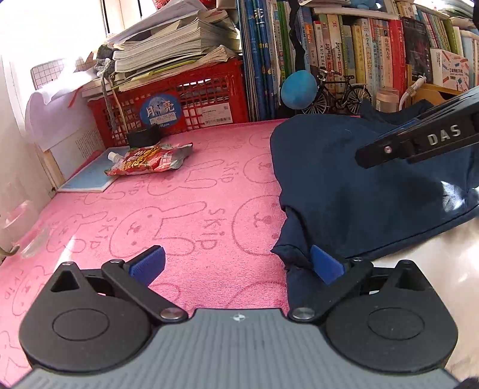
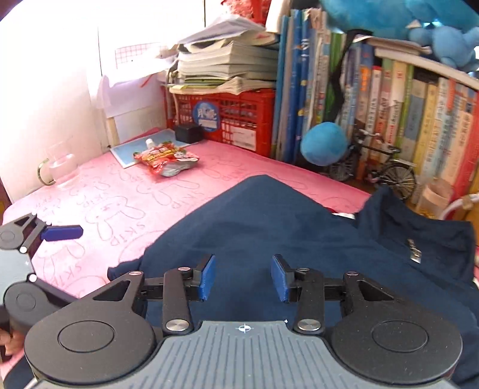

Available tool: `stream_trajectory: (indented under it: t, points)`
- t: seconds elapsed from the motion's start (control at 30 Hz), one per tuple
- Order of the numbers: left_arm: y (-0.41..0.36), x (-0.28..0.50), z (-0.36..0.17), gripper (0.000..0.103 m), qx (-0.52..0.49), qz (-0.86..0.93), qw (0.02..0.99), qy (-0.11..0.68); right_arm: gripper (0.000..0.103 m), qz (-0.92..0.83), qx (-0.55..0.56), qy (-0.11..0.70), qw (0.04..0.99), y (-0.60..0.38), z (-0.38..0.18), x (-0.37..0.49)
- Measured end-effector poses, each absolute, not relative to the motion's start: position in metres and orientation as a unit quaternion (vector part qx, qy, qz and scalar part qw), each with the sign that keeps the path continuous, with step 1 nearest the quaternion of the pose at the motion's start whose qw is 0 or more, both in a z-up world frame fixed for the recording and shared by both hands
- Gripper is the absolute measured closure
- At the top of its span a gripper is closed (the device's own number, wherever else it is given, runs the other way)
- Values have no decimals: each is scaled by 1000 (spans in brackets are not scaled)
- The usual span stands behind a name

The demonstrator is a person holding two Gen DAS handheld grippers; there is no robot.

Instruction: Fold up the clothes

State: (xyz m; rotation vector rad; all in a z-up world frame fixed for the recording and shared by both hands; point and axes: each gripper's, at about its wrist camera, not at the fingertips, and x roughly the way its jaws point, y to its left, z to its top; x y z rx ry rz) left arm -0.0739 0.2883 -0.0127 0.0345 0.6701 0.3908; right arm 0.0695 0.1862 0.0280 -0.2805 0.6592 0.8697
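Navy fabric: a dark blue garment (image 2: pixel 269 221) lies partly folded on the table's pink rabbit-print cloth (image 1: pixel 167 209). Ahead of the right gripper (image 2: pixel 244 276) its folded edge rises to a point aimed at the bookshelf (image 2: pixel 419 119); its long axis cannot be told, since it runs out of frame past the jaws. Right jaws stand released, apart above the cloth, grasping nothing. Left gripper (image 1: pixel 236 264) jaws are spread wide; a bunched corner of the garment lies against the inner face of the right-hand blue pad (image 1: pixel 324 264), unclamped.

Left wrist view alone shows this corner contact and the right gripper's side, marked DAS, over the garment. Right wrist view alone shows a small label (image 2: pixel 414 252) on the garment beyond the right jaw, a glass mug (image 2: pixel 61 172) far left, and a blue plush toy (image 2: pixel 404 18) atop the books. Both views show a red crate (image 1: pixel 179 101), a red snack pouch (image 1: pixel 149 160) and a model bicycle (image 1: pixel 338 92).
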Motion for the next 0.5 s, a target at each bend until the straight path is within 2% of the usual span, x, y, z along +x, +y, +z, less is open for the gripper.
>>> stream_trajectory:
  t: [0.2, 0.37, 0.5]
  points:
    - [312, -78, -13, 0, -71, 168, 925, 335, 65, 367, -210, 295, 857, 278, -6, 116]
    - [312, -82, -13, 0, -74, 170, 925, 333, 60, 308, -112, 362, 873, 297, -11, 193]
    - [317, -98, -10, 0, -79, 151, 927, 334, 57, 320, -70, 360, 874, 271, 2, 194]
